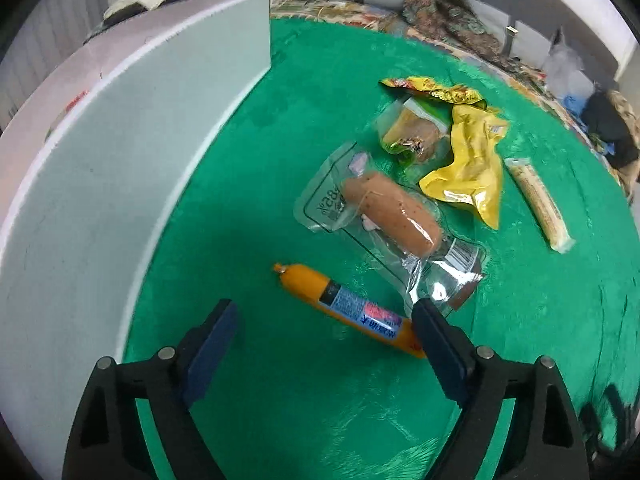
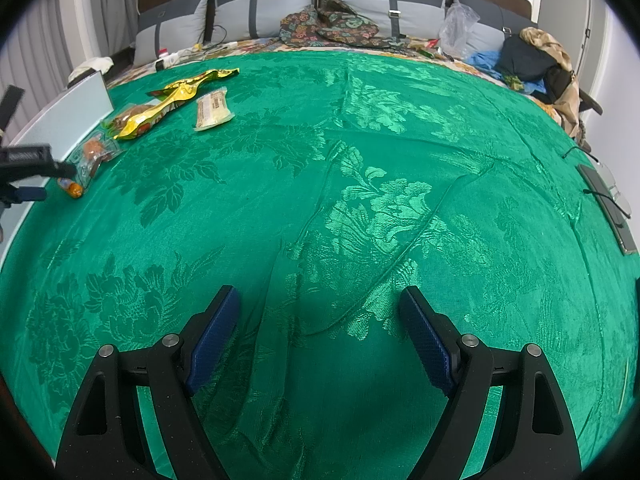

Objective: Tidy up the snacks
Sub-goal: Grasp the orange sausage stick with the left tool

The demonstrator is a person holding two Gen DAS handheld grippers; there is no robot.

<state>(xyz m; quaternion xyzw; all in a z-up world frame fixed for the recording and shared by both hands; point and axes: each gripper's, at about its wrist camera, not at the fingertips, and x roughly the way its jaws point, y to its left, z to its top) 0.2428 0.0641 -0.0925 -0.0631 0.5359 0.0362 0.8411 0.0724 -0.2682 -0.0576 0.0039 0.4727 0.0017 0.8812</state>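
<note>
My left gripper [image 1: 324, 312] is open and points down at the green cloth [image 1: 320, 400]. An orange sausage stick [image 1: 344, 308] lies slantwise between its fingers, with its near end by the right finger. Beyond it lie a sausage in a clear pack [image 1: 390, 216], a yellow packet [image 1: 472, 168], a clear-and-green pack with a brown snack [image 1: 412, 132] and a pale bar [image 1: 536, 200]. A white box wall [image 1: 120, 160] stands to the left. My right gripper [image 2: 320, 296] is open over bare cloth, with the snacks far off at the upper left: the yellow packet [image 2: 168, 100] and the pale bar [image 2: 212, 110].
The green cloth [image 2: 360, 200] covers a bed. Grey cushions [image 2: 180, 20] line the headboard. Patterned fabric [image 2: 328, 24], a plastic bag [image 2: 456, 28] and a pile of clothes [image 2: 536, 60] lie along the far and right edges. A dark flat device [image 2: 608, 208] rests at the right edge.
</note>
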